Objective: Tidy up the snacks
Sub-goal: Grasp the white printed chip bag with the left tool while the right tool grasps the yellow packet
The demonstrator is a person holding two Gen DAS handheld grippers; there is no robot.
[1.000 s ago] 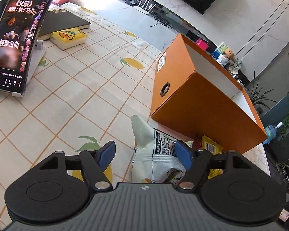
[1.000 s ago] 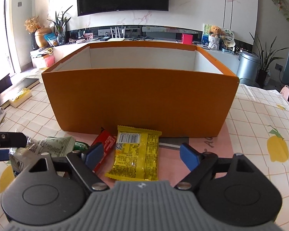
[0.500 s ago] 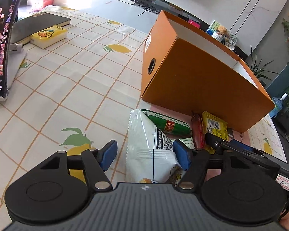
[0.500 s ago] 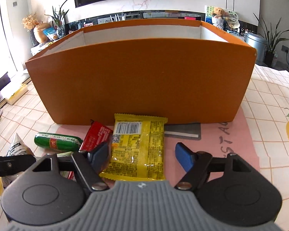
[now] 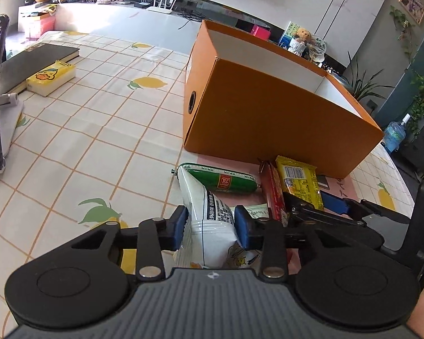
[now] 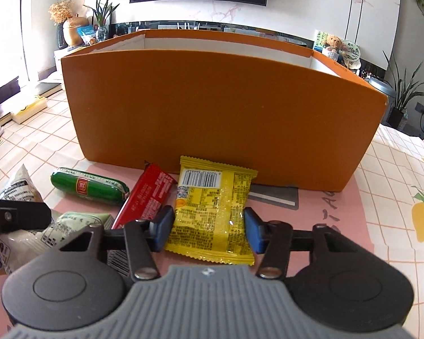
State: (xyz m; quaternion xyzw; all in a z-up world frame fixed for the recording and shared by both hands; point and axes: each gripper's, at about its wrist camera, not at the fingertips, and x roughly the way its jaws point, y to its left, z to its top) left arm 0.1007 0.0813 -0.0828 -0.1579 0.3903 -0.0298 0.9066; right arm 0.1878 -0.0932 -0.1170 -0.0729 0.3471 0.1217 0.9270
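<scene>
Left claw (image 5: 210,223) clenched on the white snack bag (image 5: 209,214), blue pads pressing its crinkled sides after just closing in; right claw (image 6: 209,230) closed inward too, pads set against the two long edges of the yellow packet (image 6: 212,212), which lies flat on the pink mat (image 6: 336,226), so grasping it by the look of it, though firmness of that pinch hard to judge. Both grips taken at the near end of each snack, probably to leave the far end free for lifting over the tall near wall of the orange box (image 6: 220,113). Box standing just beyond the snacks on the desk (image 5: 70,141), open top upward, likely the place for sorting them into. Green sausage (image 6: 89,189) and red bar (image 6: 148,197) lying loose between the two held items, touching or nearly touching each other, untouched by either claw. Inside of the box mostly hidden by its near wall; contents impossible to tell. Near end of the white bag cut off beneath the left claw body, and another pale wrapper (image 6: 79,226) half covered beside it, print too small to read.
</scene>
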